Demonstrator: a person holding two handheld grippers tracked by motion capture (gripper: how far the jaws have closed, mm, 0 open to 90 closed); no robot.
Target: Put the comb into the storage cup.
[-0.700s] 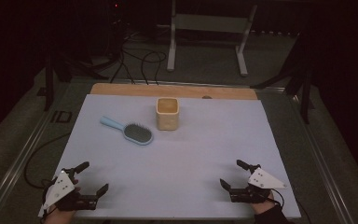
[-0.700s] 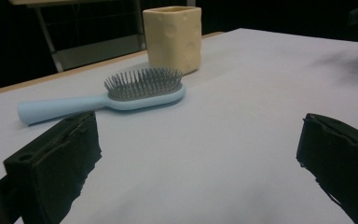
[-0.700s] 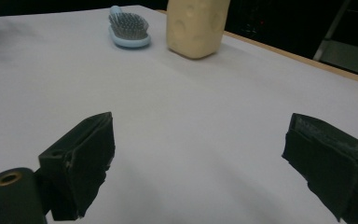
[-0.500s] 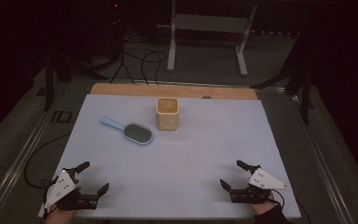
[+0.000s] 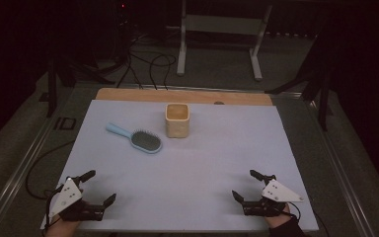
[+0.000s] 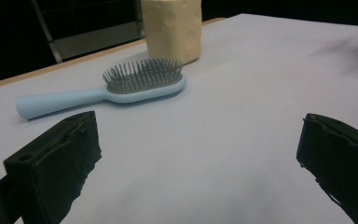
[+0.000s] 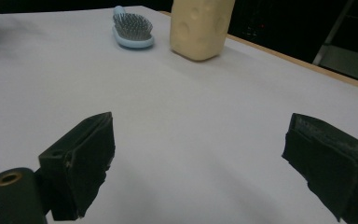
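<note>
**Both grippers wide, hairbrush untouched**

The left gripper (image 5: pixel 98 187) and right gripper (image 5: pixel 250 185) gape with nothing between their jaws, well short of the cream cup (image 5: pixel 177 120). The blue hairbrush (image 5: pixel 137 138) lies bristles-up just left of that cup.

Blue hairbrush (image 5: pixel 138 139) lying just left of the cream cup (image 5: pixel 177 120) – both claws, left (image 5: pixel 98 186) and right (image 5: pixel 243 184), gaping wide at the counter's (image 5: pixel 202 163) near edge.

A dim room surrounds the pale-topped table (image 5: pixel 187 197). Beyond the table's far wooden edge (image 5: pixel 128 94), a white metal stand (image 5: pixel 183 39) rests on grey floor (image 5: pixel 217 79), black cables (image 5: pixel 143 64) trailing beside it.
</note>
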